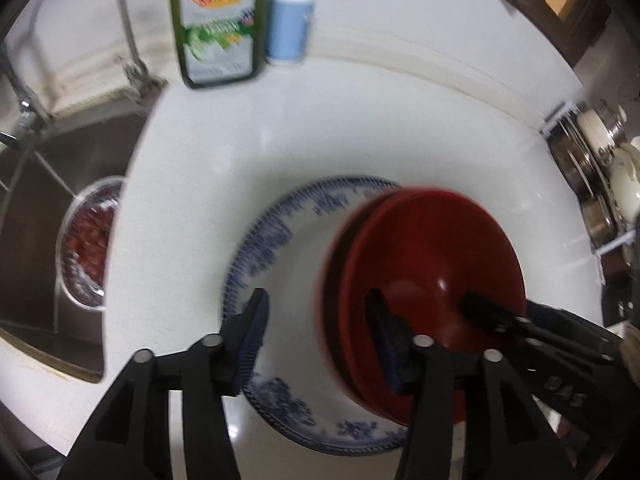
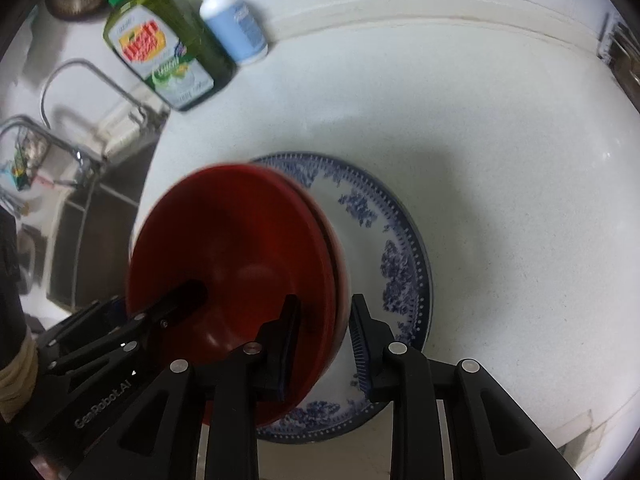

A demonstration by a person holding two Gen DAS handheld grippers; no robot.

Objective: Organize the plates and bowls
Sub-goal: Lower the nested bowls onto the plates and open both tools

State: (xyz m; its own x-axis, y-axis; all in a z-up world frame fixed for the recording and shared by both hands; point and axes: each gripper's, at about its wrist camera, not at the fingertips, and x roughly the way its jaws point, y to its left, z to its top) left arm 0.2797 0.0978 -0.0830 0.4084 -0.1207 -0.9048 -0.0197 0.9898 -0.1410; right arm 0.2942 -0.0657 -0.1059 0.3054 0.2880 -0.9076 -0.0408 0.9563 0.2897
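A white plate with a blue floral rim [image 1: 280, 236] lies on the white counter; it also shows in the right wrist view [image 2: 384, 240]. Two nested red bowls [image 1: 424, 264] sit tilted on it, also in the right wrist view [image 2: 240, 248]. My left gripper [image 1: 316, 320] is open, its jaws straddling the left rim of the bowls, one finger inside. My right gripper [image 2: 324, 320] is open, its jaws straddling the right rim of the bowls, its left finger inside and its right finger over the plate.
A steel sink [image 1: 48, 208] with a faucet [image 1: 120, 12] and a clear container of red food [image 1: 90, 240] lies left. A green dish soap bottle [image 1: 218, 20] and a blue-white pump bottle [image 1: 290, 20] stand at the back. A dish rack [image 1: 592, 168] stands right.
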